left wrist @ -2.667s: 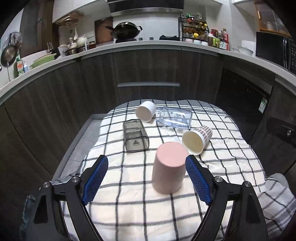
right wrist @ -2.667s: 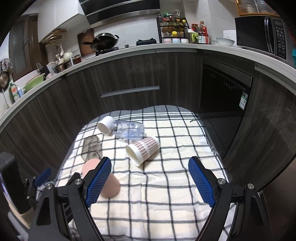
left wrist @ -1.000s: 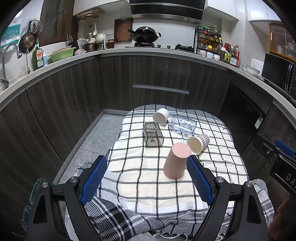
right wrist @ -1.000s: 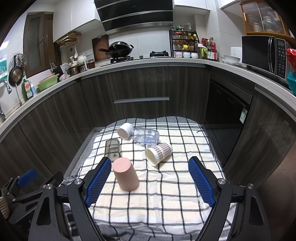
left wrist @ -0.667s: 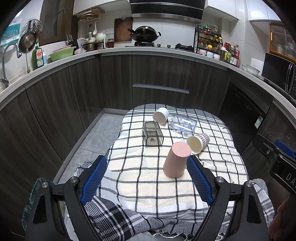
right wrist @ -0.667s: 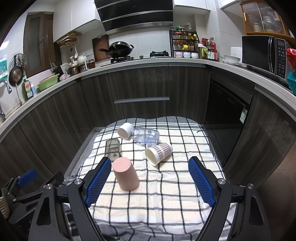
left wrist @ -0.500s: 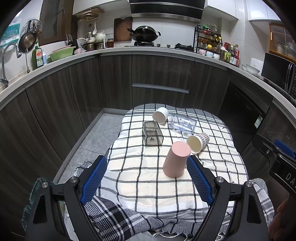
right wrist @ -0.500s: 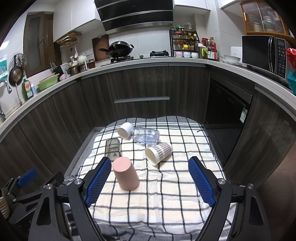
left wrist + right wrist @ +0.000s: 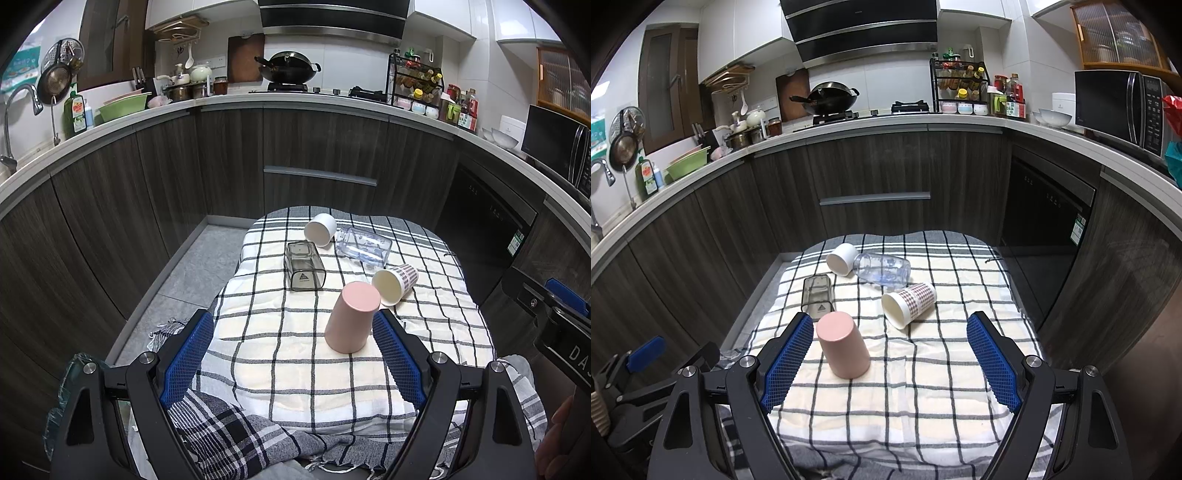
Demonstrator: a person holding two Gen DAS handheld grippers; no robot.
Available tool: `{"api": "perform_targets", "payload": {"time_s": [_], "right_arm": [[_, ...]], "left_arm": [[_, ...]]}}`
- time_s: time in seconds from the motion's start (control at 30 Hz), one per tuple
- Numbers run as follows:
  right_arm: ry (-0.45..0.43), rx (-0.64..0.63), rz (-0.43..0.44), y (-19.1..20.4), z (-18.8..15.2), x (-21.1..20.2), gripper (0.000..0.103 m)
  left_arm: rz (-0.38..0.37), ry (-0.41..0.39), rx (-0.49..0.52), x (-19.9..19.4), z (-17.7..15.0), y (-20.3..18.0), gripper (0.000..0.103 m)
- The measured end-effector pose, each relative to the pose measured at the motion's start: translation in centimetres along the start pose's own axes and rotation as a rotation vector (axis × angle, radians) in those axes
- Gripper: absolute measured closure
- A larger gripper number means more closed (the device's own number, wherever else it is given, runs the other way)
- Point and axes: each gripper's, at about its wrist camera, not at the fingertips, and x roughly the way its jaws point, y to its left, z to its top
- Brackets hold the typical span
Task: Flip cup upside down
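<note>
On the checked cloth (image 9: 280, 354) covering the surface, the pink cup (image 9: 351, 317) stands upside down, near the lying patterned cup (image 9: 395, 284). Both the left claw (image 9: 291, 365) and right claw (image 9: 890, 363) are spread wide, holding nothing.

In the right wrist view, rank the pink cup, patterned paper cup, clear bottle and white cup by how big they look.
1. pink cup, though it is nearest the camera
2. clear bottle and patterned paper cup, too alike to separate
3. white cup, farthest back
</note>
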Motion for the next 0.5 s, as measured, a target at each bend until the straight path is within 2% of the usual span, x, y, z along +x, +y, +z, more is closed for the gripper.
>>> {"api": "perform_targets", "payload": {"time_s": [0.5], "right_arm": [[0.001, 0.002, 0.002, -0.08, 0.07, -0.01, 0.018]], "left_arm": [[0.003, -0.002, 0.005, -0.05, -0.1, -0.21, 0.015]]}}
